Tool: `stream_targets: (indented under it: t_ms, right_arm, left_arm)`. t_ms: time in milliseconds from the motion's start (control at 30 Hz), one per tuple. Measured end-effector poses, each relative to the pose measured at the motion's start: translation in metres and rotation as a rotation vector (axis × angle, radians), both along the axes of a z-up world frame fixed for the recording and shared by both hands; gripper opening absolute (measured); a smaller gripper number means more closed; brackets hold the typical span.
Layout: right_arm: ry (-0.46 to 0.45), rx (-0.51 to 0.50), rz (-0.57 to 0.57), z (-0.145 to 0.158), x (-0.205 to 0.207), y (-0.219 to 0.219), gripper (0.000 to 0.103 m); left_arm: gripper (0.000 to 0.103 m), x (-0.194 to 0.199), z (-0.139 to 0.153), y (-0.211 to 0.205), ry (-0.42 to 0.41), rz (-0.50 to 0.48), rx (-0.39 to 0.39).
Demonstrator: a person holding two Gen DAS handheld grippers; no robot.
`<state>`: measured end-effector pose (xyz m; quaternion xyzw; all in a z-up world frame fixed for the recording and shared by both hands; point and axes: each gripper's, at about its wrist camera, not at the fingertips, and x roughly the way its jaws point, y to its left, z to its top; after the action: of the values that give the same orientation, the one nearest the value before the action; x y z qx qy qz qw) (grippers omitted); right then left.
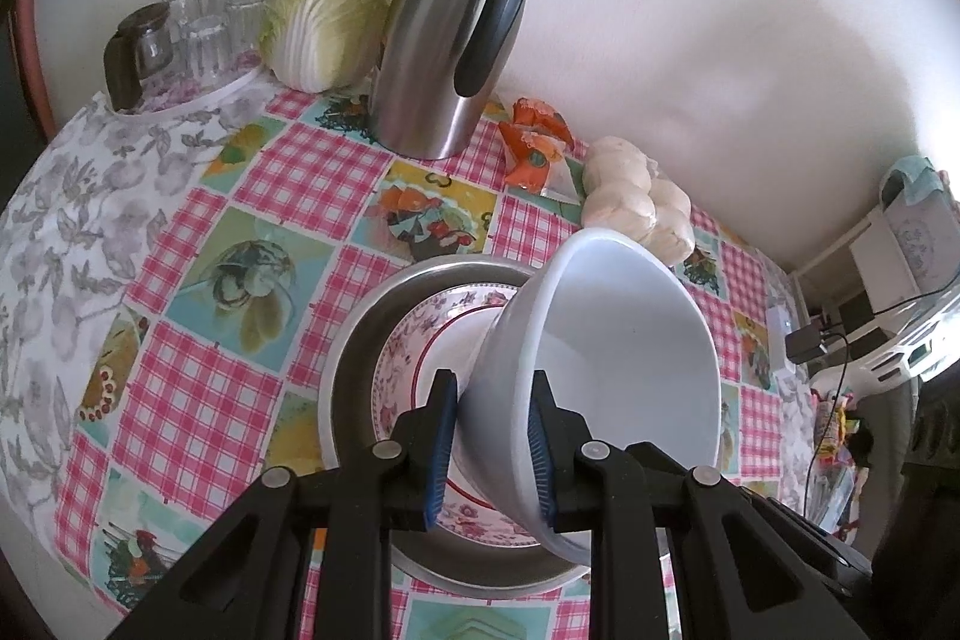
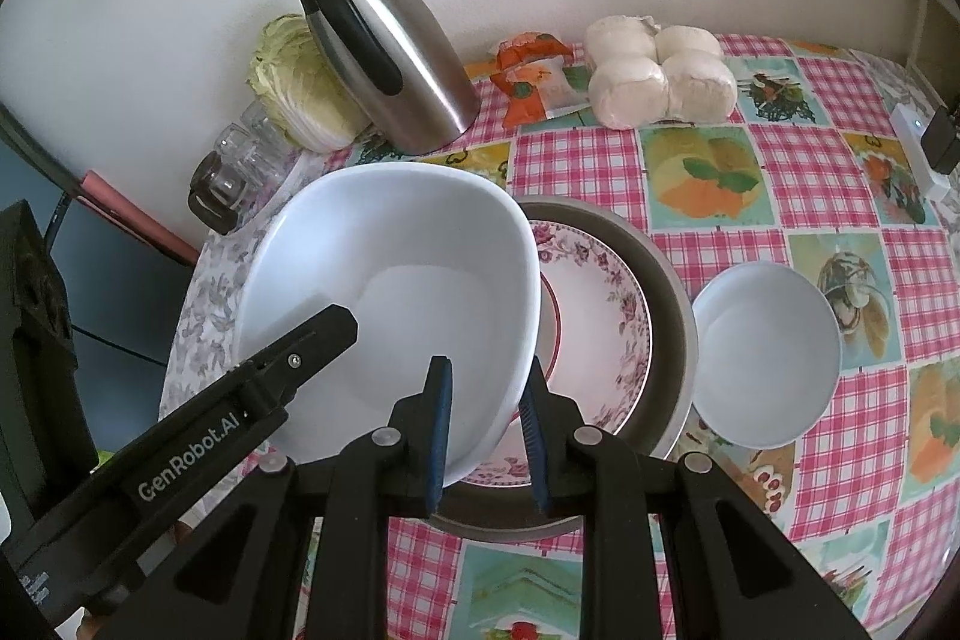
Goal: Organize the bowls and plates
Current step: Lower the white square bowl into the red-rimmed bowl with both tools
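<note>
Left wrist view: big white bowl (image 1: 606, 382) tilted above floral plate (image 1: 414, 340) in metal pan (image 1: 360, 340), near table's front edge.
Left tongs (image 1: 489, 451): clamped across bowl rim.
Right tongs (image 2: 486, 430): straddling opposite rim, grip uncertain.
Handling: likely stiff, slick, breakable; best pinched at rim.
Small bowl (image 2: 765, 358): beside pan.

Left gripper (image 1: 489, 436) and right gripper (image 2: 486, 427), each clamped, close side by side.
</note>
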<state>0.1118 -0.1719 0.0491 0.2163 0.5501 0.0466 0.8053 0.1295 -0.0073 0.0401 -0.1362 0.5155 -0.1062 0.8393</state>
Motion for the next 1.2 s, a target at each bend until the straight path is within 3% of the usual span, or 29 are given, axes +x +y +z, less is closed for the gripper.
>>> stream_targets:
  t_ms: [600, 900, 1200]
  right_arm:
    - [0.050, -0.005, -0.016, -0.018, 0.008, -0.003, 0.025]
    - [0.060, -0.002, -0.013, -0.024, 0.011, 0.000, 0.025]
    - [0.055, -0.001, -0.017, -0.023, 0.011, -0.001, 0.025]
  left_arm:
    - [0.026, 0.010, -0.023, -0.003, 0.053, -0.015, -0.007]
    - [0.028, 0.013, -0.035, -0.001, 0.078, -0.004, 0.027]
    - [0.030, 0.012, -0.026, 0.000, 0.062, -0.003, 0.014]
